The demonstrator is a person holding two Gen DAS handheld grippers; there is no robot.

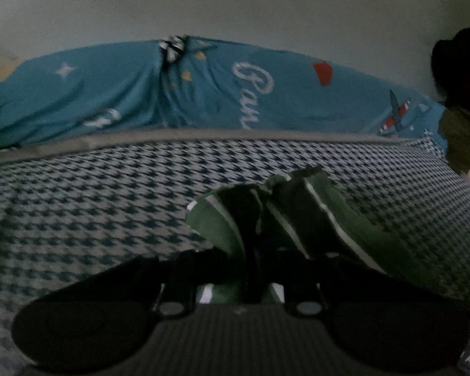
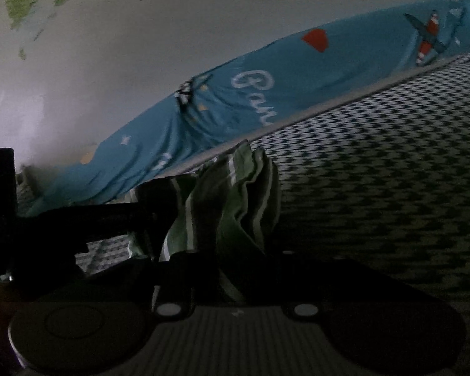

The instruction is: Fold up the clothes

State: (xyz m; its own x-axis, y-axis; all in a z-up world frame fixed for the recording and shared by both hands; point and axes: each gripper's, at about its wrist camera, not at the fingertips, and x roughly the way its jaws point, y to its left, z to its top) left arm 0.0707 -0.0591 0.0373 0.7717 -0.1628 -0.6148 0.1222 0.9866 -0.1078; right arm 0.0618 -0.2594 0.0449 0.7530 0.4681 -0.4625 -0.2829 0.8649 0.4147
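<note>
- Left wrist view: left claw (image 1: 253,269) nearly closed, pinching a bunched edge of the green striped garment (image 1: 285,206); garment lifted off the checked bed cover (image 1: 94,206), towards the far edge of the bed, short of the blue printed sheet (image 1: 125,94).
- Right wrist view: right claw (image 2: 222,269) narrowed onto another bunch of the same garment (image 2: 235,194); left claw (image 2: 147,216) alongside, gripping too.
- Progress: probably early; cloth crumpled, no flat fold visible, spreading and folding left.
</note>
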